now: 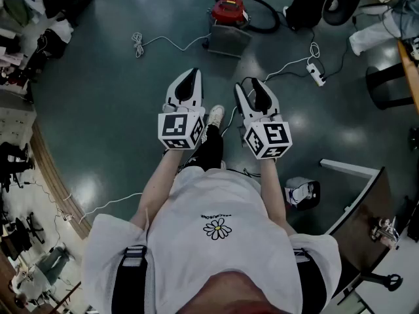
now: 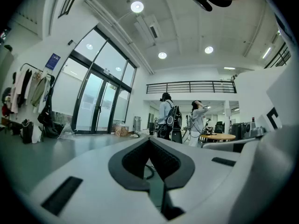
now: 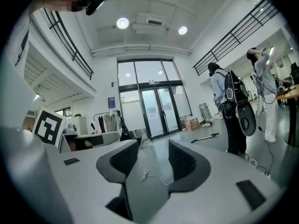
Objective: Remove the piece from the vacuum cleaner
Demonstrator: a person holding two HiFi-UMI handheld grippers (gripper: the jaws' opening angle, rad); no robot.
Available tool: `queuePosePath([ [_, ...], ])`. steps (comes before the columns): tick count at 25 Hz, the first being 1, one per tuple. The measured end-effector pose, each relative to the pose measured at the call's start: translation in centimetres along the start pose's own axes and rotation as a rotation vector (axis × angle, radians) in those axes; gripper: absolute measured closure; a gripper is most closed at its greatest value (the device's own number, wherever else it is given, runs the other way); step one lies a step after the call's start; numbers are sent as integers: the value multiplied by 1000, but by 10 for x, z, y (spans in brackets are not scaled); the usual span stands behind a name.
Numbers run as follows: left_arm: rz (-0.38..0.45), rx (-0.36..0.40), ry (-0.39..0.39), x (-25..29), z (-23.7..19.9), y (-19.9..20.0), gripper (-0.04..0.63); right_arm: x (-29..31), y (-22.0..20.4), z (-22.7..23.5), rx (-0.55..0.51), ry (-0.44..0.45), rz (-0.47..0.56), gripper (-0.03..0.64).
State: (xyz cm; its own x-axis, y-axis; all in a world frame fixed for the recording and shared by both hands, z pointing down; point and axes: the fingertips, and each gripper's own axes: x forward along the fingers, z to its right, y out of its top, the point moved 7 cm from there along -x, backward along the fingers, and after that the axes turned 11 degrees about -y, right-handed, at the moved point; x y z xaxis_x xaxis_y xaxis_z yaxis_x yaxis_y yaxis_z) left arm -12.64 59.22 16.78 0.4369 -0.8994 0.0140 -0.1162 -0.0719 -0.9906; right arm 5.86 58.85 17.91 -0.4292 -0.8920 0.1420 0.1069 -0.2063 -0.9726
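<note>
the vacuum cleaner [image 1: 228, 10] is seen far ahead, a white cable [image 1: 137, 42] left of it. the left gripper [image 1: 190, 77] is held together, the right gripper [image 1: 254, 89] apart.

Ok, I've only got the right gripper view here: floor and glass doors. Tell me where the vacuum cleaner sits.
Observer: The head view shows the red vacuum cleaner on the floor straight ahead, beyond both grippers. Neither touches it.
Operator: Give me the left gripper's state.
Observer: Its jaws are together, with nothing between them.
Operator: Now report what lies around the vacuum cleaner.
Observer: A black hose curls on the floor beside it, on the right gripper's side.
</note>
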Motion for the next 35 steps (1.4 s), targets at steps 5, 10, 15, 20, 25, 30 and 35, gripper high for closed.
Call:
queuePosePath([
  [5, -6, -20, -20, 78, -44, 3, 592, 83, 20, 23, 23, 15, -9, 423],
  [10, 0, -52, -43, 169, -99, 8, 592, 165, 44, 69, 102, -67, -22, 423],
  [15, -11, -79, -45, 248, -165, 15, 592, 238, 67, 106, 114, -187, -31, 423],
  [20, -37, -78, -46, 303, -207, 14, 594, 282, 64, 132, 150, -222, -90, 423],
  [25, -59, -68, -43, 343, -219, 11, 592, 313, 59, 153, 152, -212, -131, 423],
  [30, -58, -56, -30, 385, -229, 14, 592, 366, 73, 180, 121, -175, -109, 423],
  [35, -54, -39, -16, 438, -239, 26, 594, 424, 88, 209, 111, -112, -110, 423],
])
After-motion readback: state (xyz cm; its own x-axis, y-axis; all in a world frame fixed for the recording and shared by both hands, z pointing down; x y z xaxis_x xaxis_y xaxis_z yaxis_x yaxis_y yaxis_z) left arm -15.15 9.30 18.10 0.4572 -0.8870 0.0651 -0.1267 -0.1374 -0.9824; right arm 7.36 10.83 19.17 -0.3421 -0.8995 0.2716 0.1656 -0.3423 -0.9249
